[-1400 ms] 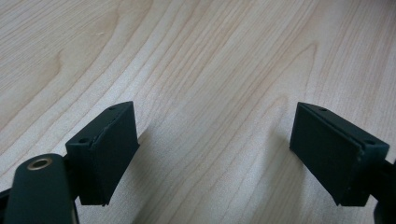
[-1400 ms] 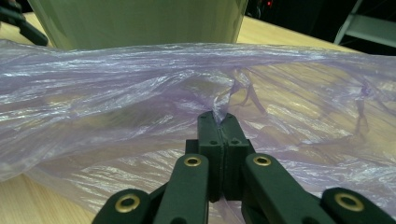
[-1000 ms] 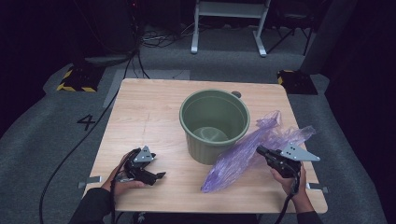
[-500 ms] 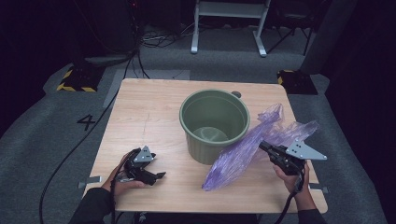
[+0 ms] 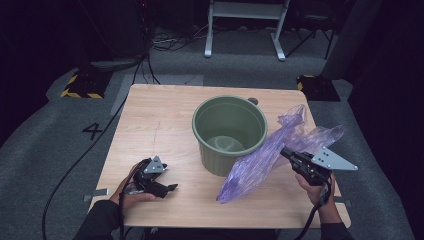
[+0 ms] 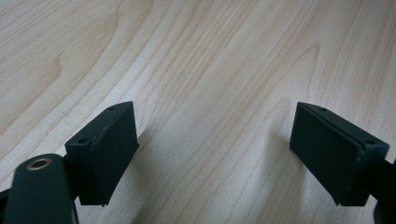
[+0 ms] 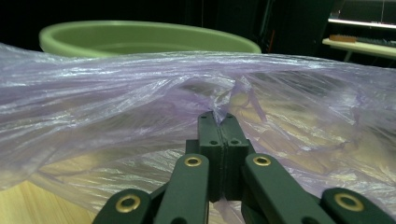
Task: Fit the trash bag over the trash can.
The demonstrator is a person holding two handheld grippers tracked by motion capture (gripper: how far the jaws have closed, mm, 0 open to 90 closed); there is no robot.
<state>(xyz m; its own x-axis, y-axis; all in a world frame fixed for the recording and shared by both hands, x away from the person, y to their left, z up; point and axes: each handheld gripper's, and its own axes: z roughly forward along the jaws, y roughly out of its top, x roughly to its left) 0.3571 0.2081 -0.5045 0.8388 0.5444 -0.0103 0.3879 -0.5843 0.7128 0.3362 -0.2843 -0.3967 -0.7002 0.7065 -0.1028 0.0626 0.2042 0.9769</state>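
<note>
Right gripper (image 5: 286, 153): jaws pressed together on a pinch of the bag (image 5: 260, 162) (the pinch shows plainly in the right gripper view, film bunched at the tips (image 7: 223, 122)); held above the table's right side, pointing left toward the bucket (image 5: 229, 132).
Left gripper (image 5: 170, 188): jaws well apart, nothing between them; in its own view (image 6: 215, 154) bare wood lies between the pads.
Bag: thin purple plastic, stretched slantwise from near the front middle of the table (image 5: 155, 120) up to the right, past the bucket's right side; its upper end rises near the table's right edge, its lower end rests on the wood.
Bucket: green, upright, open top, near the table's centre; bag just beside it, touching or not I cannot tell.
Open room: the left half of the table is bare wood; a narrow strip runs between bucket and far edge.
Edges: left hand (image 5: 131, 192) close to the front edge; right hand (image 5: 314, 182) near the front right corner.
Writing: a "4" (image 5: 93, 131) marked on the grey floor left of the table.
Hand pose: left hand lies low on the table, gripper level, pointing right; right hand raised, forearm coming in from the bottom.
</note>
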